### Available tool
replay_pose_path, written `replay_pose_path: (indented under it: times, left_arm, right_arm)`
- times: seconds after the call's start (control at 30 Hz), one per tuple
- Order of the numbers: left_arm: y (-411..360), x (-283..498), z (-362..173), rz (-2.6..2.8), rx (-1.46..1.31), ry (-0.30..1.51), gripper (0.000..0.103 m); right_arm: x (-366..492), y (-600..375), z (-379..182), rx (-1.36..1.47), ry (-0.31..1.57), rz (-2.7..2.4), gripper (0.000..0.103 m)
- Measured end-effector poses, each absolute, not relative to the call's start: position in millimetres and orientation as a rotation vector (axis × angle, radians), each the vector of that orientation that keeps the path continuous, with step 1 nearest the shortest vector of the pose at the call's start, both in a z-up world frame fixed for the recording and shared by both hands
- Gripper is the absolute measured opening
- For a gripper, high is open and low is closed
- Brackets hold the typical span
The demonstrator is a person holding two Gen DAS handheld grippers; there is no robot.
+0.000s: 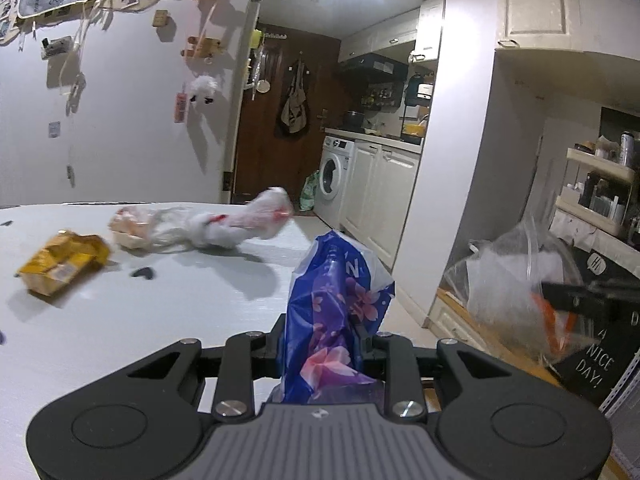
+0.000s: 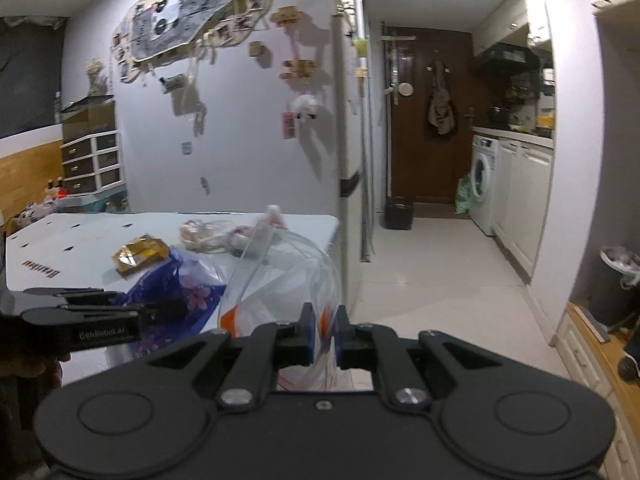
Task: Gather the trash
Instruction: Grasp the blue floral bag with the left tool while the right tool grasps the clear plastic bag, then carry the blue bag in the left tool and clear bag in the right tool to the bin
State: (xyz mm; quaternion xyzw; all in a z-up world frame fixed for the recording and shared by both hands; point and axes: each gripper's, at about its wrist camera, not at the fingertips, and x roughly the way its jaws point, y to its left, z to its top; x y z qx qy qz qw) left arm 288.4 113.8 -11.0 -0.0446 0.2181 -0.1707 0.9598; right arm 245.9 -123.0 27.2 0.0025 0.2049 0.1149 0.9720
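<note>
My left gripper (image 1: 322, 340) is shut on a blue plastic wrapper with pink flowers (image 1: 340, 280), which stands up between its fingers over the table's right end. My right gripper (image 2: 325, 332) is shut on a clear plastic bag with orange marks (image 2: 280, 280); the same clear bag (image 1: 516, 292) shows in the left wrist view off the table's right side. On the white table (image 1: 120, 320) lie a crumpled yellow packet (image 1: 64, 262) and a white plastic bag with red marks (image 1: 212, 224). From the right wrist, the left gripper (image 2: 168, 308) shows with the blue wrapper (image 2: 180, 284).
A bin lined with a white bag (image 2: 622, 280) stands on the floor at the right. Beyond the table are a fridge with magnets (image 2: 240, 100), a brown door (image 2: 428, 120), a washing machine (image 2: 484, 176) and white cabinets (image 1: 380, 200). A black sign (image 1: 592, 344) leans at the right.
</note>
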Motion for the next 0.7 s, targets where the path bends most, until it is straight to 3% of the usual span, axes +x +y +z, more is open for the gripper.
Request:
replay_pose_path:
  times: [0.7]
  left_arm:
    - [-43.7, 303.9, -22.6, -0.479, -0.061, 0.547, 0.031]
  right_arm:
    - [239.4, -268.4, -22.2, 0.123, 0.504, 0.069, 0.009]
